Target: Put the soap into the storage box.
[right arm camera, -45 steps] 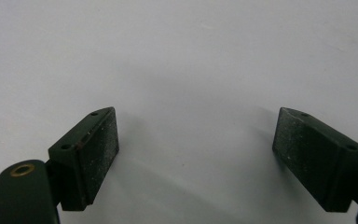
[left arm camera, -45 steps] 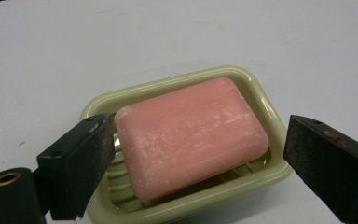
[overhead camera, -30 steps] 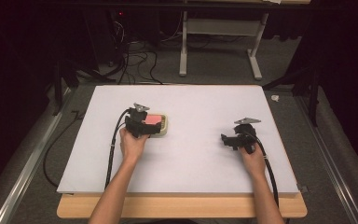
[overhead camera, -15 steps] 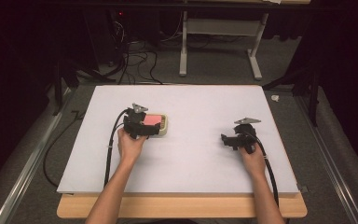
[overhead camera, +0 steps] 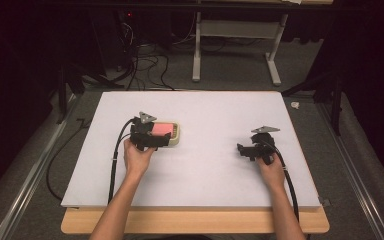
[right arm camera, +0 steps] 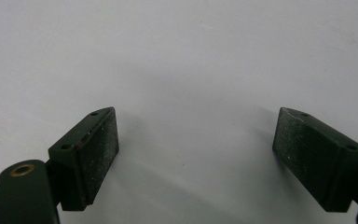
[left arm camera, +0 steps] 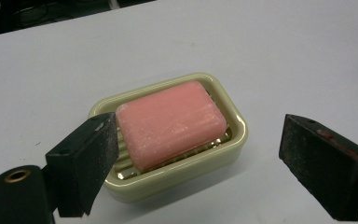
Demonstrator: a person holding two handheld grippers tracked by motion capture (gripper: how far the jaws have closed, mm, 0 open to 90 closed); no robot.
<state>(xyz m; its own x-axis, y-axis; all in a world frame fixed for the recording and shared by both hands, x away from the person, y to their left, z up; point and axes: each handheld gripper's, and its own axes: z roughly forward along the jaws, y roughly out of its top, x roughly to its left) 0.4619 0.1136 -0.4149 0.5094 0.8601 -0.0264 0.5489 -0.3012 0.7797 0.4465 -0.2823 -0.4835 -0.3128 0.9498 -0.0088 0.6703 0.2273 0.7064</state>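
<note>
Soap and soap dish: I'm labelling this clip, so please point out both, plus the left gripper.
soap (left arm camera: pixel 171 122), left gripper view, middle of its pink top face
soap dish (left arm camera: pixel 235 140), left gripper view, cream outer wall
left gripper (left arm camera: pixel 196 154), left gripper view, midway between its open jaws

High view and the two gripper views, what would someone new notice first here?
The pink soap stands out, lying in a pale yellow dish on the left half of the white board. The left gripper sits right at the dish, open, its fingers spread to either side. The right gripper rests open over bare board on the right.
</note>
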